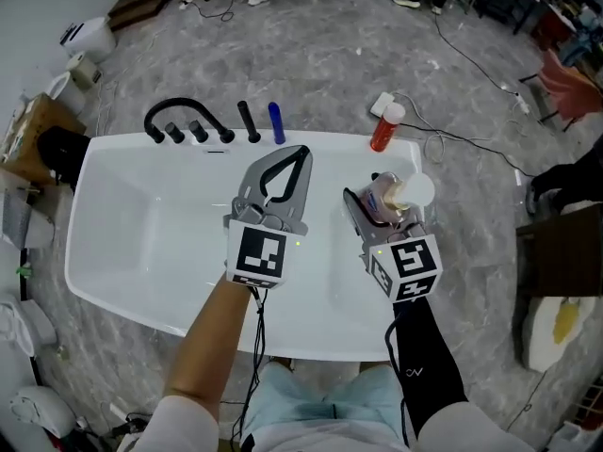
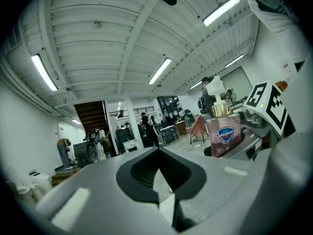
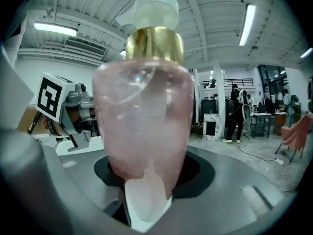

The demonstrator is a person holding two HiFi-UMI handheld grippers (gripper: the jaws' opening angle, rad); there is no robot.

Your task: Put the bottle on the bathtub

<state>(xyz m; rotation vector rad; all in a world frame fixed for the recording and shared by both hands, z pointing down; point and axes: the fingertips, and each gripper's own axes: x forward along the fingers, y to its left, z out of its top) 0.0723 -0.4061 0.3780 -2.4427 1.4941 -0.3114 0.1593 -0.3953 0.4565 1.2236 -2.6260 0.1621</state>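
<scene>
Gripped the pink bottle [image 3: 146,106] in the right gripper's [image 1: 377,199] clamped jaws above the tub's [image 1: 122,224] right half, held the left gripper [image 1: 300,153] closed and empty above the tub's middle, set-down apparently not yet done.

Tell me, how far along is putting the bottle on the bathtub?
Done: the pink pump bottle is picked up, clamped in the right tool. In hand: it is held above the white bathtub. Left: set it down there and let go. The left tool is shut and empty.
</scene>
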